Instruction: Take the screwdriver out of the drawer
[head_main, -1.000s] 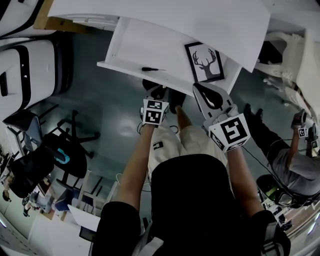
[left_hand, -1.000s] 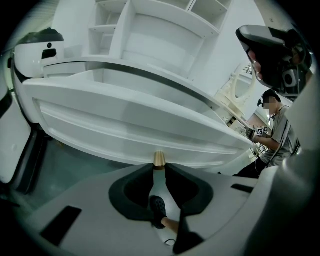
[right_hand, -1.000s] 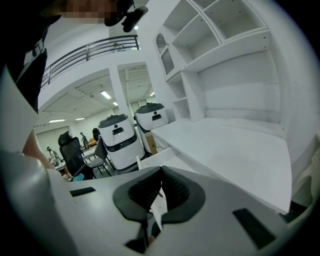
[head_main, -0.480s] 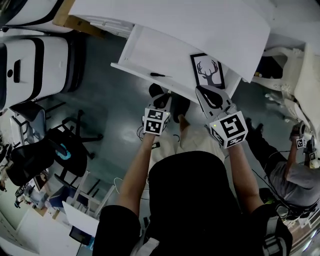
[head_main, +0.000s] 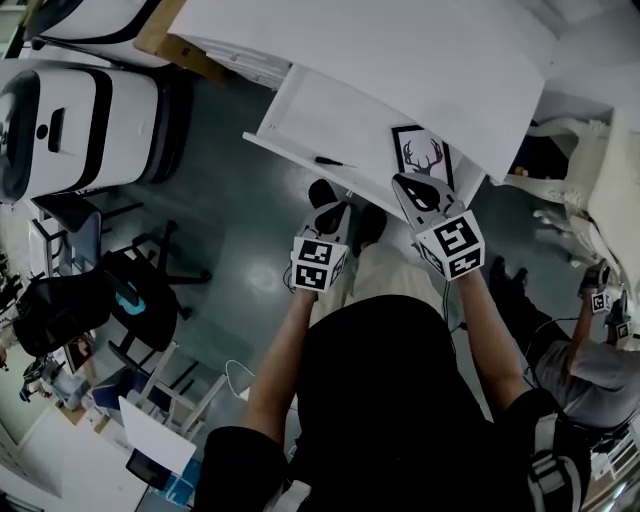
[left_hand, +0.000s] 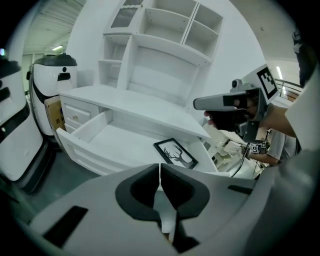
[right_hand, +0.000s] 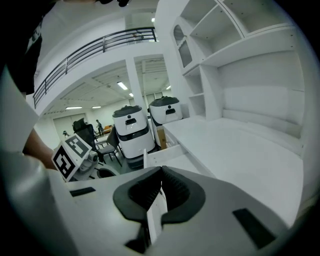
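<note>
The white drawer (head_main: 330, 125) stands pulled open under the desk top (head_main: 400, 50). A small black screwdriver (head_main: 328, 161) lies on the drawer floor near its front edge. Beside it to the right lies a framed deer picture (head_main: 422, 158). My left gripper (head_main: 332, 210) hangs in front of and below the drawer front; its jaws have just been closing and now meet with nothing between them (left_hand: 160, 167). My right gripper (head_main: 402, 180) is over the drawer's front right corner, shut and empty (right_hand: 161, 172). The left gripper view shows the drawer (left_hand: 95, 132) and picture (left_hand: 175, 153), not the screwdriver.
Large white machines (head_main: 80, 120) stand at the left, with a black office chair (head_main: 120, 300) below them. Another person (head_main: 590, 360) sits at the right. White shelving (left_hand: 160, 30) rises above the desk. My feet (head_main: 322, 190) are under the drawer front.
The left gripper has drawn back from the drawer front toward my body. The right gripper has stayed near the picture. The head view has shifted, so the drawer sits further right.
</note>
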